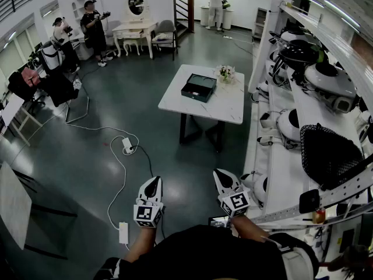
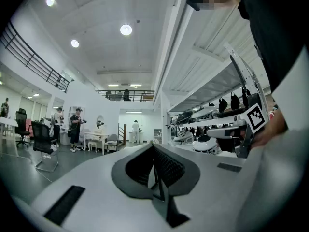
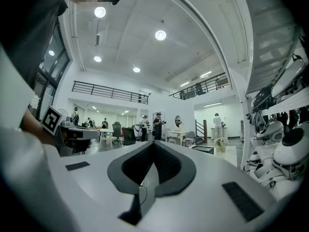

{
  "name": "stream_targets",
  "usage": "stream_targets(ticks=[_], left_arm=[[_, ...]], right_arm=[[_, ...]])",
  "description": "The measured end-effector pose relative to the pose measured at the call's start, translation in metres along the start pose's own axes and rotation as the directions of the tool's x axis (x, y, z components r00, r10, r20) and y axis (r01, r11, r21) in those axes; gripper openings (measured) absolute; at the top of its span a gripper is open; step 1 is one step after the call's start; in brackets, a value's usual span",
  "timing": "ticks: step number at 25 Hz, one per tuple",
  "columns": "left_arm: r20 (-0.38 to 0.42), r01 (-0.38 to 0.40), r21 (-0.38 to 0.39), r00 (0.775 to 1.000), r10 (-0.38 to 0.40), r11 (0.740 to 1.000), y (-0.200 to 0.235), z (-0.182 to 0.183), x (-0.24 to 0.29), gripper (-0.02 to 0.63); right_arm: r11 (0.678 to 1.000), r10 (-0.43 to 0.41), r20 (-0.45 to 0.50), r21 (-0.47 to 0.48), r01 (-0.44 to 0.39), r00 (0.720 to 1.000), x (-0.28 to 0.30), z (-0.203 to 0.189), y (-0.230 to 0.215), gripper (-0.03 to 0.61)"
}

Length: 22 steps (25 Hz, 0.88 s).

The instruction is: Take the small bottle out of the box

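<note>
A dark open box (image 1: 199, 87) lies on a white marble table (image 1: 227, 107) across the room, beside a small bunch of flowers (image 1: 225, 72). No small bottle can be made out from here. My left gripper (image 1: 152, 182) and my right gripper (image 1: 218, 172) are held close to the person's body, pointing level over the floor and far short of the table. The left gripper (image 2: 153, 146) is shut with nothing between its tips. So is the right gripper (image 3: 153, 143), and in its view the box (image 3: 203, 149) shows small in the distance.
White cables and a power strip (image 1: 127, 145) trail over the dark floor between me and the table. A long shelf (image 1: 291, 156) with white robot heads runs along the right. Several people stand at the back near a dressing table (image 1: 135, 31) and black chairs.
</note>
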<state>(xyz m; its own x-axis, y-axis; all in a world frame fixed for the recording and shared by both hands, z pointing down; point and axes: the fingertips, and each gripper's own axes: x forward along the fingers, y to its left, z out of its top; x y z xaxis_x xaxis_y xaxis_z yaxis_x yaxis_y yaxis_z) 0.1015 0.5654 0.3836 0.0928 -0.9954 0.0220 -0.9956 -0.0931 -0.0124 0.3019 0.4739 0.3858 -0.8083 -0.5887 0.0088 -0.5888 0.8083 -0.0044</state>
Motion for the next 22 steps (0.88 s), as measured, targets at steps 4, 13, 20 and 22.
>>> stream_targets(ticks=[4,13,20,22], left_arm=[[-0.031,0.002,-0.011,1.0,-0.002,1.0,-0.001,-0.006,0.005,0.014],[-0.009,-0.033,-0.006,0.999,0.033,0.999,-0.002,0.006,0.023,0.014],[-0.017,-0.027,-0.001,0.999,0.027,1.0,-0.017,0.008,0.039,0.014],[-0.028,-0.025,0.01,0.999,0.025,1.0,-0.016,0.006,0.04,0.014]], right_arm=[[1.0,-0.014,0.01,0.028,0.013,1.0,0.001,0.002,-0.004,0.032],[0.996,-0.004,0.054,0.092,-0.001,0.999,0.003,0.005,-0.03,0.032],[0.993,0.035,0.073,0.111,-0.043,0.997,0.008,0.005,-0.048,0.034],[0.989,0.029,0.08,0.14,-0.04,0.996,0.008,0.005,-0.054,0.032]])
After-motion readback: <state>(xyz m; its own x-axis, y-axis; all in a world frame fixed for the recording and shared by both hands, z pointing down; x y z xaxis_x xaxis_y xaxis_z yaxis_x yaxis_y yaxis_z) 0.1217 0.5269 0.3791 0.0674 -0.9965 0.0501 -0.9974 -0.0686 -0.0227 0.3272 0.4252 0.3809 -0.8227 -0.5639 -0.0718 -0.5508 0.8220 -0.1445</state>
